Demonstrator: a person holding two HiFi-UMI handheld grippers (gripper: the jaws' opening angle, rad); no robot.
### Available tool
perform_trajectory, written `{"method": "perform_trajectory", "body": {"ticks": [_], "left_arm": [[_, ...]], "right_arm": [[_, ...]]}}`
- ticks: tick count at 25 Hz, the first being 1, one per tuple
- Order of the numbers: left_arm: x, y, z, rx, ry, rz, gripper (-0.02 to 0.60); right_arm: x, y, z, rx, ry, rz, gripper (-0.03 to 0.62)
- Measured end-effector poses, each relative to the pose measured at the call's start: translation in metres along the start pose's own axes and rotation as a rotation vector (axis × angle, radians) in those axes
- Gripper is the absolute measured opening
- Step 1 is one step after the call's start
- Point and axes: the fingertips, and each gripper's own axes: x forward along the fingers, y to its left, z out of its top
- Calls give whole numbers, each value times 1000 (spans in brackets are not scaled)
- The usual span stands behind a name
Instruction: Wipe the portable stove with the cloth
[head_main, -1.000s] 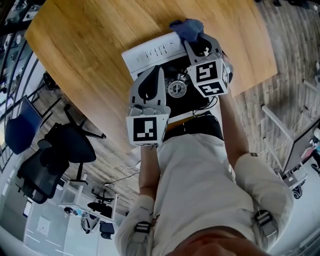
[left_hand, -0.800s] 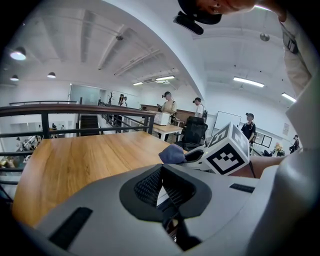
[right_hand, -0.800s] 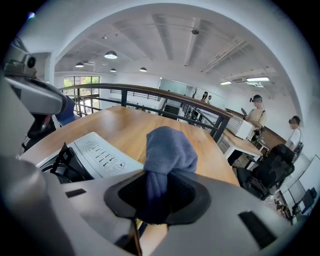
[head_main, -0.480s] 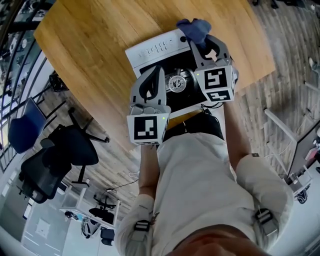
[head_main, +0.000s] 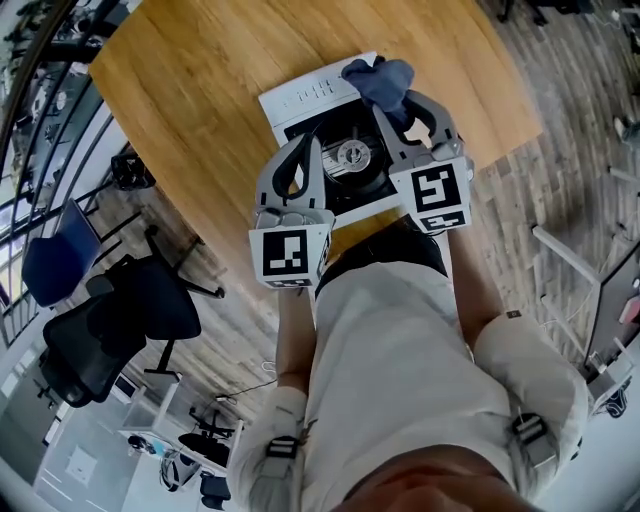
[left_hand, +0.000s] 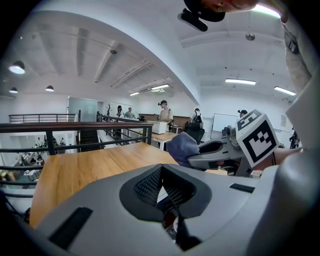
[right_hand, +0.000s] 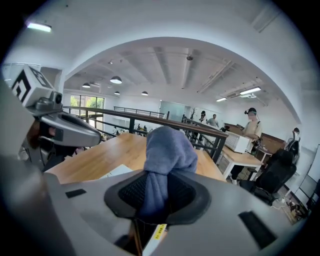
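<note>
Obs.: the right gripper has its fingers clenched on the blue cloth. In the right gripper view a bunched wad stands proud of the fingers. Compared with a second ago, the cloth sits slightly nearer the person. It was off the far right end of the white control panel and now overlaps the far right corner of the portable stove. The marker cube on that gripper has also turned.

Judgement: a wiping stroke is starting at the far right corner. No view confirms that the cloth is touching the stove. Most of the black top and the burner look not yet covered.

The left gripper hangs over the stove's left part, just beside the burner. Its fingers are pressed together on nothing.

Room: the stove lies close to the near edge of the desk, with the person's body right behind that edge. The desk's right edge is near the right gripper. Bare desk lies open to the left and far side. Leftward strokes will meet the left gripper unless it gives way.
</note>
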Motion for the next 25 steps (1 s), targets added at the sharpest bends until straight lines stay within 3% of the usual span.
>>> {"method": "perform_trajectory", "body": {"ticks": [12, 25], "left_arm": [[-59, -8, 12, 20, -72, 36, 20], [-106, -16, 15, 25, -95, 55, 20]], "right_arm": [[-67, 37, 23, -1, -94, 58, 109], [-109, 77, 42, -14, -140, 111, 109]]}}
